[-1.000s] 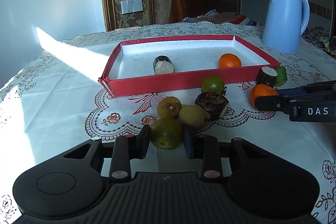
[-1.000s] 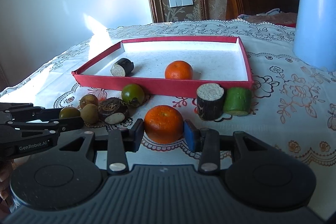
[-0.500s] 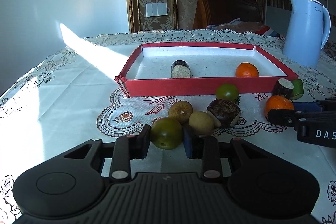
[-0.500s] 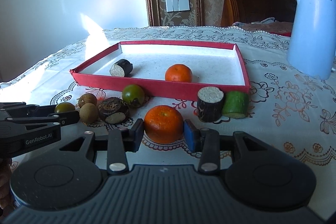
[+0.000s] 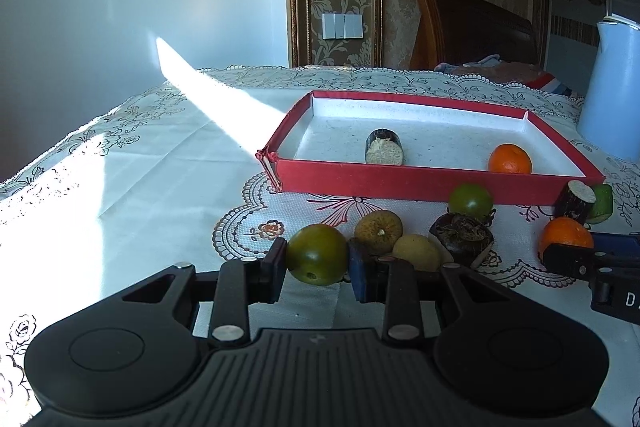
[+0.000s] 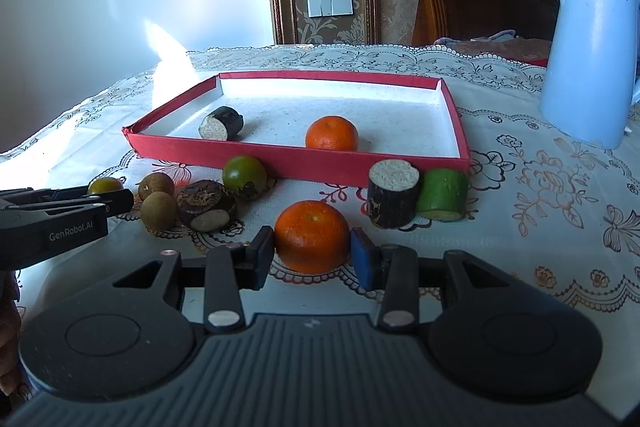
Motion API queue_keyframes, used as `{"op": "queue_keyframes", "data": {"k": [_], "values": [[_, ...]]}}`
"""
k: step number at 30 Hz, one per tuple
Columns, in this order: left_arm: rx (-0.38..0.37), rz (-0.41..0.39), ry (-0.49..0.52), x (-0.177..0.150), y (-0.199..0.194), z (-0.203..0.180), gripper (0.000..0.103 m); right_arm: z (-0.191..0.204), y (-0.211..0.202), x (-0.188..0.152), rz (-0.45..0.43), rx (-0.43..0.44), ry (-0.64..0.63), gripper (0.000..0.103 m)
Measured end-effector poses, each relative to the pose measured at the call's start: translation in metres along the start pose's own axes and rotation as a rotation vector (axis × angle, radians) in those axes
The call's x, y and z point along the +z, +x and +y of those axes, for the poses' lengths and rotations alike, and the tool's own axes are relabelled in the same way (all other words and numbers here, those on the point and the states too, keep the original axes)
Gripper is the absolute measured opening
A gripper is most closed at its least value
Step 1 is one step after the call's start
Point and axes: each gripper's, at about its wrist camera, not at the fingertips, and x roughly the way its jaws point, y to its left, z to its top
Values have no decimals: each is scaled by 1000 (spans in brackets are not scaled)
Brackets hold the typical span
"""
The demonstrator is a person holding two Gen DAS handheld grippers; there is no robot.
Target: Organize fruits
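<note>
Green-brown round fruit (image 5: 317,254) gripped between the pads of the left tongs (image 5: 318,263), at the near edge of the loose cluster on the worktop (image 5: 140,163); whether it rests on the cloth or is just clear of it cannot be told. Orange (image 6: 312,235) gripped likewise in the right tongs (image 6: 313,254), low over the lace tablecloth. Both pairs of tongs stand narrow, pads pressed on either flank of their fruit.

Ahead lies the red tray (image 6: 304,163), already holding a second orange (image 6: 332,133) and a dark cut cylinder (image 6: 221,123). Outside its near wall: a green tomato-like fruit (image 6: 244,175), two small brown fruits (image 6: 157,197), a dark husked piece (image 6: 206,205), a dark cylinder (image 6: 393,193) and a green cylinder (image 6: 443,194), these two touching. A pale blue kettle (image 6: 588,55) stands well right of the tray.

Risks, as judged: round, smooth fruit may roll out of a two-point grip if the tongs tilt or slacken; a low carry could catch the tray's near wall or knock the tomato-like fruit against it; both tongs heading for one tray may crowd each other.
</note>
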Motion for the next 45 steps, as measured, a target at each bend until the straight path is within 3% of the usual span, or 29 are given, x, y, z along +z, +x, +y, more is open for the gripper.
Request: {"op": "queue_keyframes", "data": {"k": [45], "values": [[25, 25, 32, -1, 2, -5, 31, -14, -2, -1, -15, 56, 80, 39]]}}
